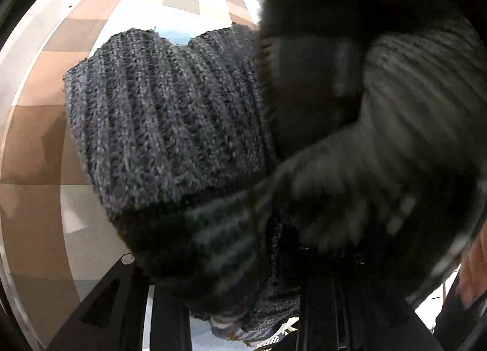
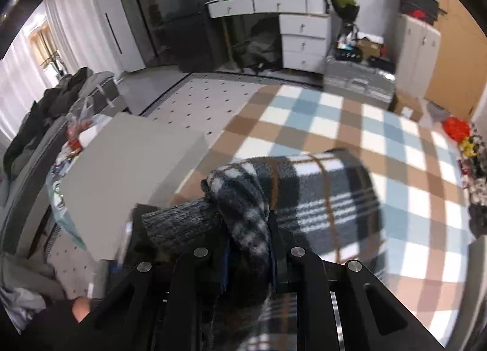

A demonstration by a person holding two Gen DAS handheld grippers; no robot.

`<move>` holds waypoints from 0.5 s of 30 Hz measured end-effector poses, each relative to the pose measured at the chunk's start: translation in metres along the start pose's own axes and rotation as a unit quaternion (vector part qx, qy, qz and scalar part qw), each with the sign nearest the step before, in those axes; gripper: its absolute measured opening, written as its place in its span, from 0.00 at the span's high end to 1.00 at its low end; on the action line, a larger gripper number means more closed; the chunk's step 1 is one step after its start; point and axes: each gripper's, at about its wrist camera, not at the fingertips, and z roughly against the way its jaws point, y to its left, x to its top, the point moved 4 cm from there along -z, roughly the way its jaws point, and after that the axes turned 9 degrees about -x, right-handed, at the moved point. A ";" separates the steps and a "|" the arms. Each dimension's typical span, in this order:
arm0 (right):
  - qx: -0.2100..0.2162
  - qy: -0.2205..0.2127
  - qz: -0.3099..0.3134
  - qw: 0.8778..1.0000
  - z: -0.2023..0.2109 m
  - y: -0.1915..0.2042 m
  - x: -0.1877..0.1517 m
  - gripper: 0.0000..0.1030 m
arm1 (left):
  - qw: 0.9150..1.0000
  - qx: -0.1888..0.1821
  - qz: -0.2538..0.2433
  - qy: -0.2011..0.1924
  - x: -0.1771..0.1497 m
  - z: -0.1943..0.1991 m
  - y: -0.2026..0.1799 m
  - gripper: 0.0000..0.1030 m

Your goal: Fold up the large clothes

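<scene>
The right gripper (image 2: 246,241) has its fingers closed on a bunched fold of the plaid garment (image 2: 328,196), which hangs just ahead of them above the checked rug (image 2: 319,126). A grey ribbed knit part (image 2: 179,223) of the garment sticks out to the left of those fingers. The left gripper (image 1: 243,299) is swamped in the same knit (image 1: 170,126); cloth lies bunched between its fingers, which look clamped on it. A white desk (image 2: 292,4) with drawers stands far beyond the fingers.
</scene>
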 end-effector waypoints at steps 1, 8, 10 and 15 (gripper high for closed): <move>0.008 0.005 -0.003 1.000 -0.005 0.007 -0.001 0.82 | 1.000 -0.005 0.004 -0.001 0.006 -0.008 -0.011 0.77; 0.079 0.022 -0.067 0.994 -0.040 0.028 -0.009 0.81 | 0.997 -0.056 0.051 -0.004 0.027 -0.004 0.008 0.77; 0.115 0.035 -0.110 0.987 -0.054 0.020 -0.016 0.81 | 0.996 -0.062 0.062 -0.001 0.028 0.000 0.014 0.77; 0.211 0.056 -0.201 0.955 -0.069 -0.014 -0.027 0.81 | 0.992 -0.084 0.094 -0.021 0.026 0.030 0.025 0.77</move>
